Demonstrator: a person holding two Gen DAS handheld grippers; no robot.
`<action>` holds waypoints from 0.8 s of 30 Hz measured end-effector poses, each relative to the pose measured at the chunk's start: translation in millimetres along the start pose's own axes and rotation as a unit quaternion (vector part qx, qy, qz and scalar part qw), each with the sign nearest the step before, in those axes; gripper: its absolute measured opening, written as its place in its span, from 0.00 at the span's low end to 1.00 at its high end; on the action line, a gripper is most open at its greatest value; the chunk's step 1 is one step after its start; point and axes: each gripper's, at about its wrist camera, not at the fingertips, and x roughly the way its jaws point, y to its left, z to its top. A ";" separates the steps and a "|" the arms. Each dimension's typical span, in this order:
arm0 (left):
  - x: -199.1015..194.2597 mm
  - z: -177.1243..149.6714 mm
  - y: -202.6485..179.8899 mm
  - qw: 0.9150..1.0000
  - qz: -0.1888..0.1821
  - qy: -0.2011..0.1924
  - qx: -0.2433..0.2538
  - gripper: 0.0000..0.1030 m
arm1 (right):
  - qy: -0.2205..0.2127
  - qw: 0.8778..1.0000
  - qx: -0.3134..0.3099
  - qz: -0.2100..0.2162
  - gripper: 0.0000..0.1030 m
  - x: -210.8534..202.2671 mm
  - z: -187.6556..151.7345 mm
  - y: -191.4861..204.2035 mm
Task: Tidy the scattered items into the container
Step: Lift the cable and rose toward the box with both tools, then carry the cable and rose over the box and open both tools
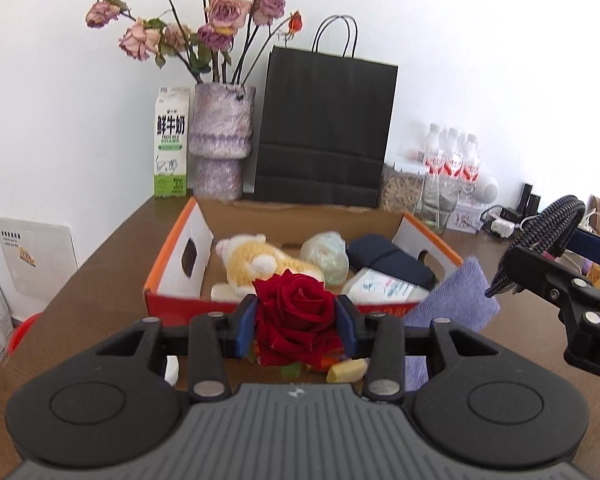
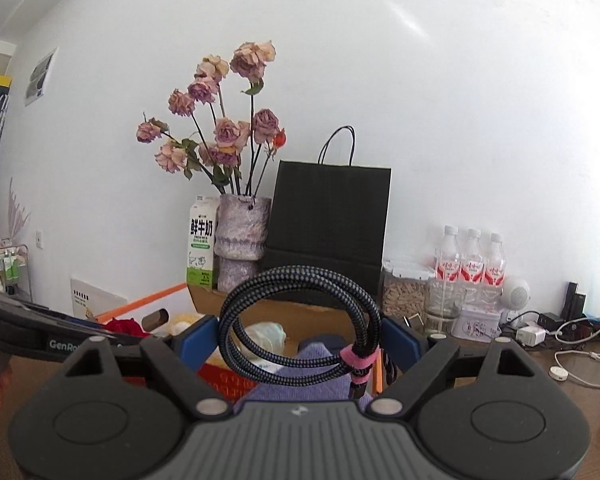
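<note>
A: Your left hand-held gripper (image 1: pixel 296 320) is clamped on the deep red rose bloom (image 1: pixel 296 314), one blue pad on each side of the petals. It sits just short of the near wall of the open cardboard box with the orange rim (image 1: pixel 172 252).

B: And the right one?

A: Your right hand-held gripper (image 2: pixel 300 344) has its jaws set wide, clamped on the coiled black-and-blue braided cable (image 2: pixel 300 320), which is bound by a pink strap (image 2: pixel 358 362) at about 4 o'clock on the loop. The coil stands upright between the blue pads. In the left view that gripper is at 3 o'clock, off the box's right side.

B: What is in the box?

A: A cream and yellow plush toy (image 1: pixel 256 264) on the left, a pale scrunched plastic bag (image 1: pixel 326 256) in the middle, a dark navy pouch (image 1: pixel 392 260) on the right, and a white printed packet (image 1: pixel 384 288) in front of the pouch.

B: Anything loose?

A: A lilac woven cloth (image 1: pixel 456 300) lies against the box's right front corner on the brown wooden bench (image 1: pixel 100 280). A small pale yellow chunk (image 1: pixel 346 370) lies below the rose, at 5 o'clock from it
</note>
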 end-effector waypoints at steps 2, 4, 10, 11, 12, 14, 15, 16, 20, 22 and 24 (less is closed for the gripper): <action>1.5 8.7 0.1 1.000 0.001 -0.010 0.000 0.41 | -0.012 1.000 -0.003 0.002 0.85 4.8 9.9 1.7; 4.0 18.5 0.2 1.000 0.004 -0.021 0.001 0.41 | -0.022 1.000 -0.008 0.002 0.85 12.3 20.5 3.6; 23.7 47.1 4.1 0.999 0.016 -0.045 -0.007 0.41 | -0.026 1.000 0.000 0.004 0.85 45.1 46.2 4.2; 28.3 51.7 5.3 0.999 0.016 -0.047 -0.009 0.41 | -0.023 1.000 0.001 0.003 0.85 52.7 49.3 4.7; 33.3 55.8 6.3 0.999 0.016 -0.049 -0.011 0.41 | -0.021 1.000 0.003 0.003 0.85 59.2 51.4 4.6; 46.5 64.3 9.2 0.998 0.019 -0.049 -0.016 0.41 | -0.011 1.000 0.009 0.004 0.85 75.4 54.5 5.1; 53.3 67.6 10.5 0.998 0.021 -0.048 -0.018 0.41 | -0.007 1.000 0.013 0.004 0.85 82.3 55.7 4.6; 60.9 70.7 12.3 0.998 0.023 -0.045 -0.022 0.41 | -0.001 1.000 0.017 0.005 0.85 92.2 56.3 4.4; 92.7 78.6 19.0 0.999 0.027 -0.026 -0.035 0.41 | 0.022 0.999 0.026 0.004 0.85 124.5 53.9 1.7; 106.3 78.2 22.4 0.999 0.025 -0.016 -0.041 0.41 | 0.037 0.999 0.029 0.002 0.85 139.4 49.8 -0.7; 119.1 75.8 23.7 0.999 0.028 -0.004 -0.033 0.41 | 0.053 0.998 0.033 0.004 0.85 150.8 43.5 -4.4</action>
